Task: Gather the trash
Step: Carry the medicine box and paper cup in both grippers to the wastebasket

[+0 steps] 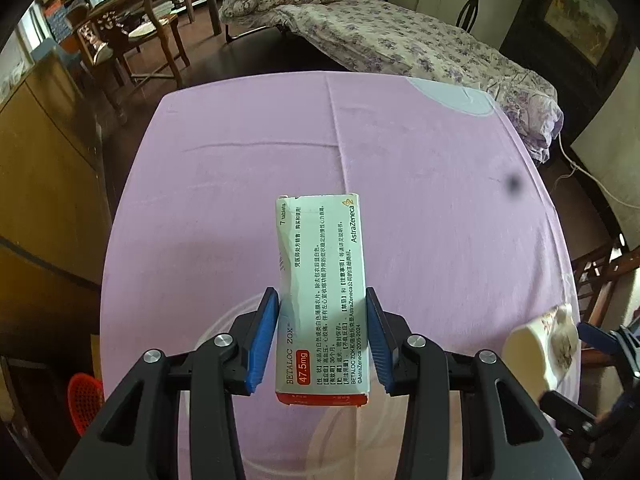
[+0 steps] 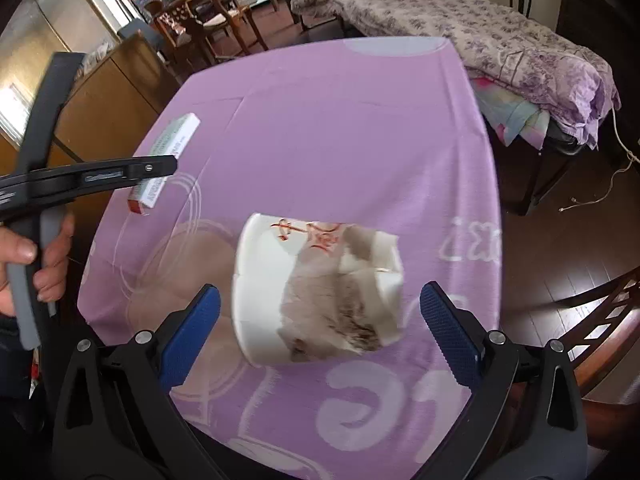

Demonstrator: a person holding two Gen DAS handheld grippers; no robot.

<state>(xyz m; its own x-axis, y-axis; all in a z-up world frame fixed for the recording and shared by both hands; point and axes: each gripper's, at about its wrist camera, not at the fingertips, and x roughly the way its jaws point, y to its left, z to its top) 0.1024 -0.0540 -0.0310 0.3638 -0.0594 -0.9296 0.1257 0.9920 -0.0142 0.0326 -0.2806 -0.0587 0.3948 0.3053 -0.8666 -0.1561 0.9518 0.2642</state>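
A white medicine box (image 1: 322, 296) with black print and a red end stands between the blue pads of my left gripper (image 1: 322, 336), which is shut on it above the purple tablecloth (image 1: 400, 184). The same box (image 2: 166, 160) and the left gripper's arm (image 2: 100, 174) show at the left of the right wrist view. A crushed white paper cup (image 2: 316, 292) with brown stains lies on its side on the cloth between the open fingers of my right gripper (image 2: 320, 332). The pads stand apart from it on both sides. The cup also shows at the right edge of the left wrist view (image 1: 540, 348).
A red mesh basket (image 1: 82, 400) sits on the floor at the left of the table. A wooden cabinet (image 1: 44, 184) stands on the left. A bed with floral bedding (image 1: 420, 48) lies beyond the table. Wooden chairs (image 1: 124, 40) stand at the back left, and another chair (image 2: 592, 312) at the right.
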